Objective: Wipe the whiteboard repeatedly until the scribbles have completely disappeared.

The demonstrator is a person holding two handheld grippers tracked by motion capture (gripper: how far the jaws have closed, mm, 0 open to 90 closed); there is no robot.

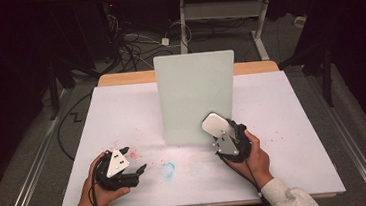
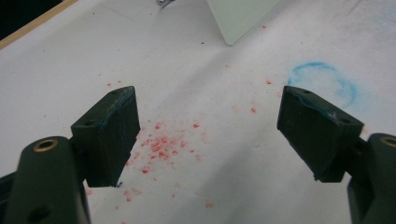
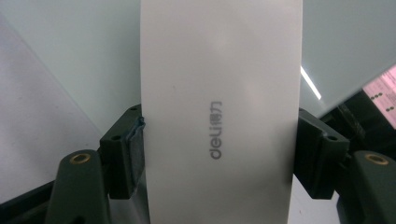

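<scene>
Right gripper (image 1: 222, 129) clamps a flat white eraser (image 3: 219, 112) marked "deli", one jaw on each long edge, so the eraser's long axis runs straight out along the gripper toward the upright whiteboard (image 1: 196, 97). In the high view the eraser (image 1: 216, 123) sits at the whiteboard's lower right corner, just in front of its face, tilted up and toward it; touching or a hair off cannot be told from this angle, probably very close. Judgement: the coming move is a wipe across the board, and what matters is that the board face lies directly ahead of the eraser's far end, with the right hand (image 1: 254, 156) clearly the nearer one. Left gripper (image 1: 127, 172) is well to the left of the whiteboard and nearer the person, low over the white table sheet (image 1: 121, 108), jaws spread wide with nothing between them. In the left gripper view those jaws frame red crumbs (image 2: 161, 142) on the sheet, with a smudged blue ring (image 2: 322, 81) off toward the whiteboard's near corner (image 2: 236, 21). The blue ring (image 1: 167, 169) lies between the two grippers, in front of the whiteboard's base.
</scene>
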